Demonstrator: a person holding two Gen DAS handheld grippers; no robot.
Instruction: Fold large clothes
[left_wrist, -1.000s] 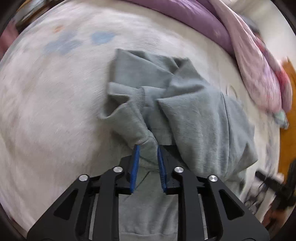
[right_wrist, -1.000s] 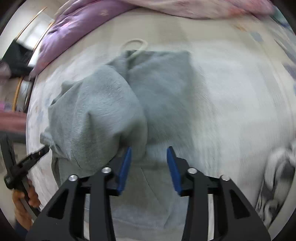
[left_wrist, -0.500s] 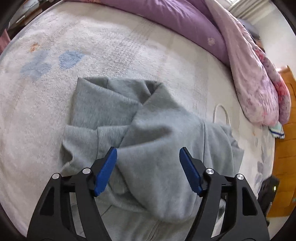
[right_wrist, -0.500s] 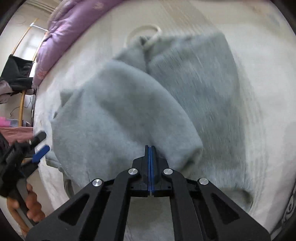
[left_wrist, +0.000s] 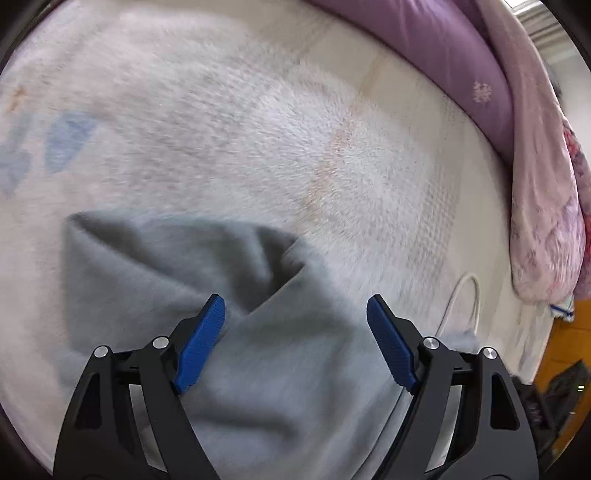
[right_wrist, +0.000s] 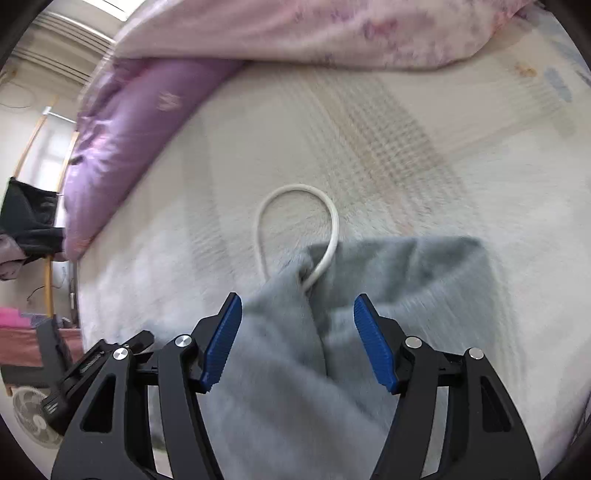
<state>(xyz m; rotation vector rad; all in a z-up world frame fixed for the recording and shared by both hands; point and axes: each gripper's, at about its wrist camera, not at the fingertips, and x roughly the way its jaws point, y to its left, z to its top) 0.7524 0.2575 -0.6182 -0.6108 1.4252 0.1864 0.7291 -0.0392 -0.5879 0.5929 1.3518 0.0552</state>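
The grey sweatshirt (left_wrist: 280, 362) lies folded and rumpled on the bed (left_wrist: 258, 147); left gripper (left_wrist: 295, 339) and right gripper (right_wrist: 297, 339) jaws are opening, spread above the cloth, pinching nothing.

Ahead of my grippers the pale bed cover (left_wrist: 258, 129) lies bare and passable up to the purple duvet (left_wrist: 443, 48) and pink quilt (left_wrist: 535, 192), which bound its far side. A white cord loop (right_wrist: 295, 229) touching the grey garment (right_wrist: 399, 266) could snag.
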